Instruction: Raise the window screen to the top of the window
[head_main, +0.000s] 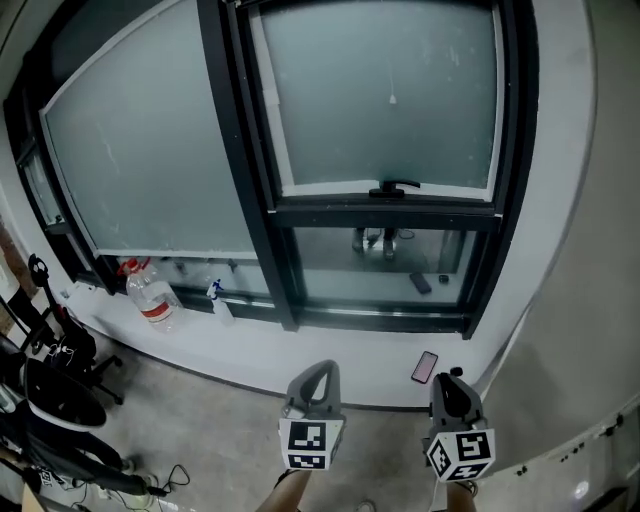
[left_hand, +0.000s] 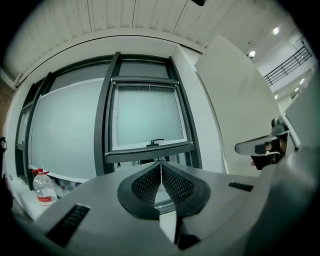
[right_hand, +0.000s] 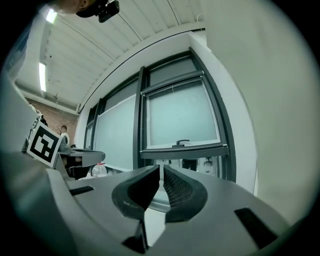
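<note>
The window screen (head_main: 385, 95) is a frosted pane in a pale frame and fills the upper right sash of the dark-framed window. A black handle (head_main: 393, 187) sits on its bottom rail, which hangs above a clear lower pane. My left gripper (head_main: 320, 368) and right gripper (head_main: 452, 378) hover low, well short of the sill, touching nothing. In the left gripper view the jaws of my left gripper (left_hand: 160, 165) meet below the handle (left_hand: 157, 143). The right gripper (right_hand: 161, 167) shows only a hairline gap and points at the screen (right_hand: 182, 115).
A water bottle (head_main: 150, 295) and a small spray bottle (head_main: 220, 300) stand on the white sill at the left. A phone (head_main: 425, 366) lies on the sill at the right. Black chairs and cables (head_main: 50, 400) crowd the floor at the left. A white wall (head_main: 590, 250) flanks the window.
</note>
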